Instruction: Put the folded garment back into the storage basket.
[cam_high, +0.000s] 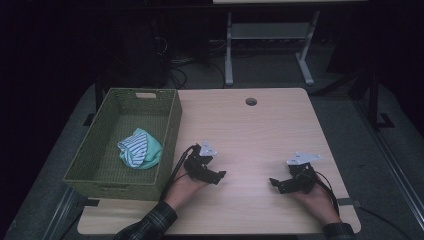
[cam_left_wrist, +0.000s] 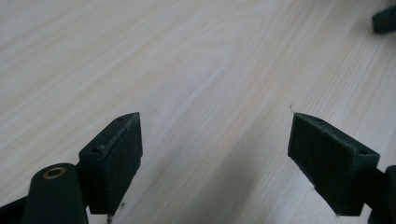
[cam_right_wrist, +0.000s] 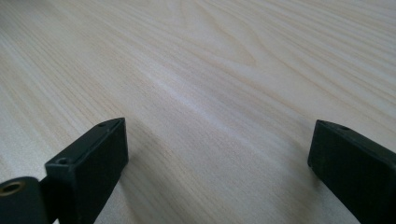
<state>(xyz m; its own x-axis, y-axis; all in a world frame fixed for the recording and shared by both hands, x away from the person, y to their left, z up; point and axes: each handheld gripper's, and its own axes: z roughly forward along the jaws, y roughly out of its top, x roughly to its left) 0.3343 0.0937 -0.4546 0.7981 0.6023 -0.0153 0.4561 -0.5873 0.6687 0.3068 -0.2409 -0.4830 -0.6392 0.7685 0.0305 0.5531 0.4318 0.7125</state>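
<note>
Wooden counter (cam_high: 260, 125), pale grain, bare across the middle. Green woven basket (cam_high: 107, 145) at its left edge; a striped and teal cloth (cam_high: 140, 149) lies bunched inside, likely the work's item, already deposited. Left gripper (cam_high: 216, 176) rests on the counter just beside the basket wall, jaws spread wide, holding nothing. Right gripper (cam_high: 275, 183) sits well apart to the right, jaws likewise parted and empty. Both look parked, hands resting low.
</note>
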